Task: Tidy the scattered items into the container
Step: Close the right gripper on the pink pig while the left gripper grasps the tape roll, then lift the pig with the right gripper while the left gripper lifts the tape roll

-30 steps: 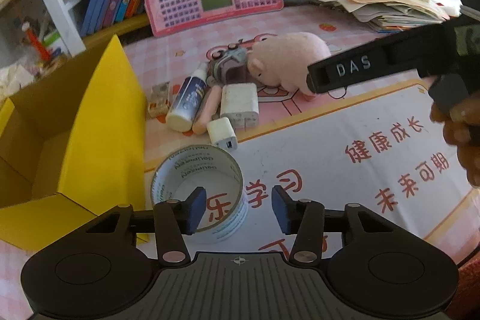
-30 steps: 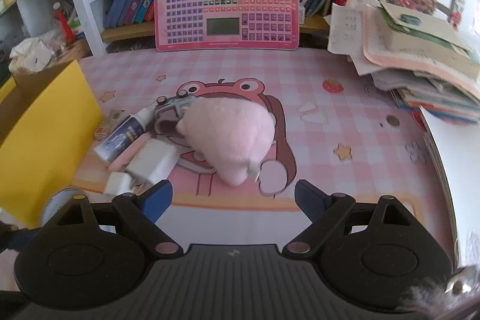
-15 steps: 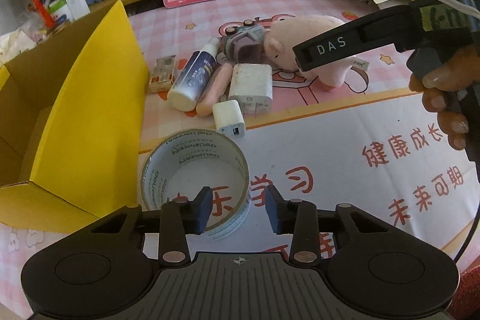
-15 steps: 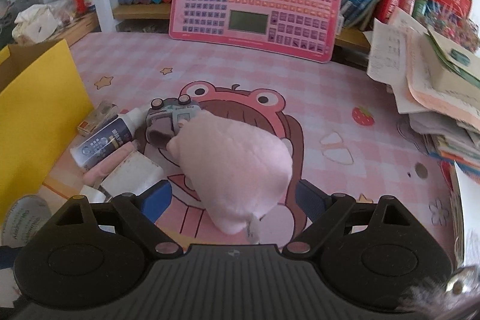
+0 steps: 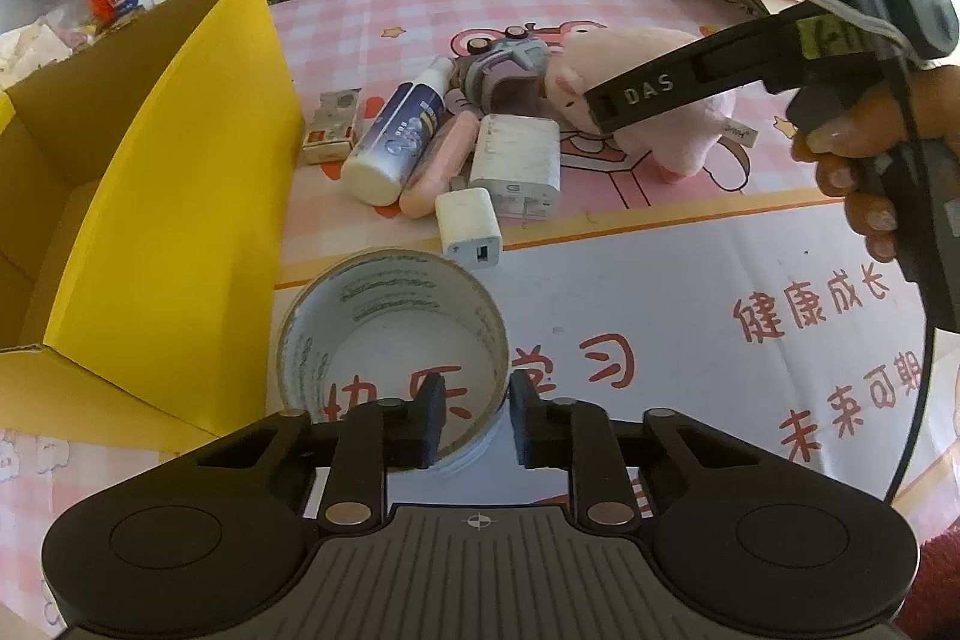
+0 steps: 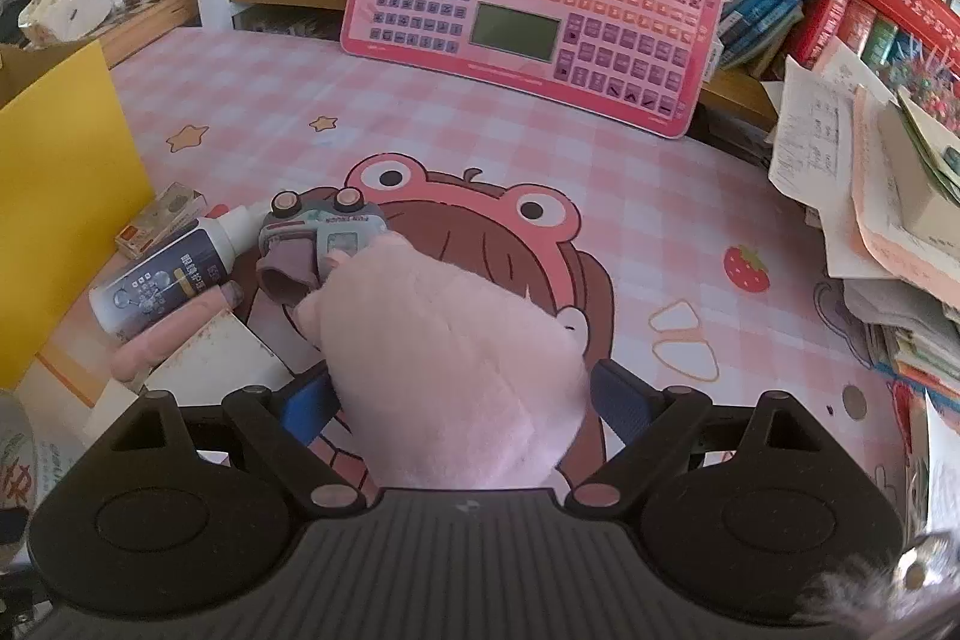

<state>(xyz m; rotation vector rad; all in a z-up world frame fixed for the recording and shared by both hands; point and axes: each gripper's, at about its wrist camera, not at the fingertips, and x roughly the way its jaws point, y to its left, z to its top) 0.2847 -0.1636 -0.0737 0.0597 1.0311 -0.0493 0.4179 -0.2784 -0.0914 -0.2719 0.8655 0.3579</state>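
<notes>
A pink checked mat covers the tabletop below crowded bookshelves, with the yellow cardboard box standing open at its left edge. The left claw is closing on the near wall of the tape roll, 1 finger inside the ring and 1 outside, and so thin a bite could let the roll swing or slip free on the way to the box. The right claw stands wide around the pink plush pig without squeezing it, so closing here may snag the toy car touching the plush's snout, or pinch only loose fur.
</notes>
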